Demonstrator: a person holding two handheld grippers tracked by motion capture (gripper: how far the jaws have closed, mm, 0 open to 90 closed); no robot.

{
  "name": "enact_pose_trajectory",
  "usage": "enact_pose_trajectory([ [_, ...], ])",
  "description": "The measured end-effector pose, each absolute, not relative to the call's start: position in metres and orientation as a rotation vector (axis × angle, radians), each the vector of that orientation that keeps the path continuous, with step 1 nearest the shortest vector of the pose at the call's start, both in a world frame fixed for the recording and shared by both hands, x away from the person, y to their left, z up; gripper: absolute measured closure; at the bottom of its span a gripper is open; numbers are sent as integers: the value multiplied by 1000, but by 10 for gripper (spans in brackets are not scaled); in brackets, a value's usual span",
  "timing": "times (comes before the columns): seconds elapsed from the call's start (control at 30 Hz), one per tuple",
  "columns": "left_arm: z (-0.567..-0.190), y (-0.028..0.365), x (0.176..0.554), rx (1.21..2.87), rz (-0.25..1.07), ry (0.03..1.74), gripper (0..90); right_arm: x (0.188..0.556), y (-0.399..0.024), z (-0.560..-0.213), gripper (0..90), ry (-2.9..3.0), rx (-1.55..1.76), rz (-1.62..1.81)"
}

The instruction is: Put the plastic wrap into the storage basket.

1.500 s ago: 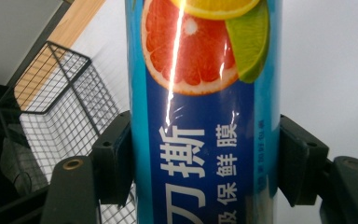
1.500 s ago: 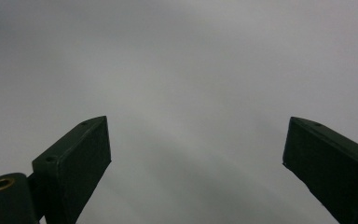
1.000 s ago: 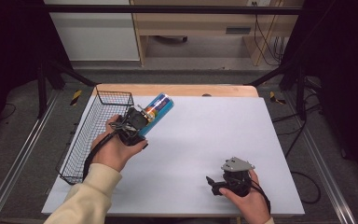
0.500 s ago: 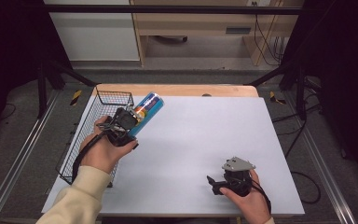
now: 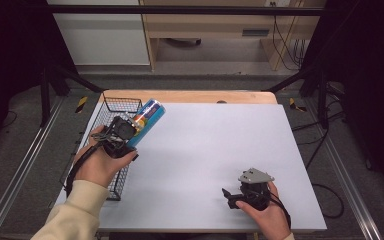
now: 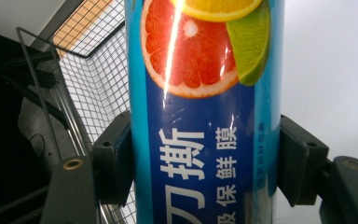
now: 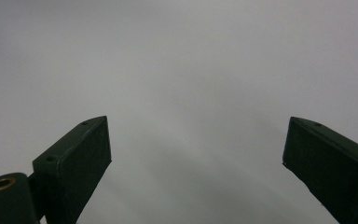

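A blue tube of cling film (image 5: 146,120) with citrus fruit pictures (image 6: 200,140) is held in the air at the table's left, tilted up and away. My left gripper (image 5: 130,131) is shut on its lower part, both jaws pressed to its sides (image 6: 200,163). The tube hangs over the right rim of a black wire basket (image 5: 112,112). Low at the table's front right, my right gripper (image 5: 228,197) points left with its jaws wide apart over bare white tabletop (image 7: 191,93), nothing between them.
The wire basket (image 6: 98,79) runs along the table's left edge. The white tabletop (image 5: 220,140) has a strip of bare wood (image 5: 190,96) at its far edge. Black frame posts and cables stand on the floor around the table.
My left gripper has carried the tube leftward from over the table to over the basket's rim. The right gripper has stayed in place.
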State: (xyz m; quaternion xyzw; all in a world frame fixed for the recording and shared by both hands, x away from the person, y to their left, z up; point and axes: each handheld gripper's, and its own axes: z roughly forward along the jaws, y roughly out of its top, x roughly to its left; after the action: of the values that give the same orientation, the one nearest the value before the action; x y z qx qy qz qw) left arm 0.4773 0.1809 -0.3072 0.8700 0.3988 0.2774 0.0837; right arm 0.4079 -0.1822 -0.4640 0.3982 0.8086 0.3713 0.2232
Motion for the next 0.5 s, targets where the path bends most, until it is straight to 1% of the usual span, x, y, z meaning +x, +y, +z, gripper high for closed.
enact_pose_trajectory([
  [0.5, -309, 195, 476, 2590, 826, 1226, 320, 408, -182, -464, 80, 2232, 1106, 1021],
])
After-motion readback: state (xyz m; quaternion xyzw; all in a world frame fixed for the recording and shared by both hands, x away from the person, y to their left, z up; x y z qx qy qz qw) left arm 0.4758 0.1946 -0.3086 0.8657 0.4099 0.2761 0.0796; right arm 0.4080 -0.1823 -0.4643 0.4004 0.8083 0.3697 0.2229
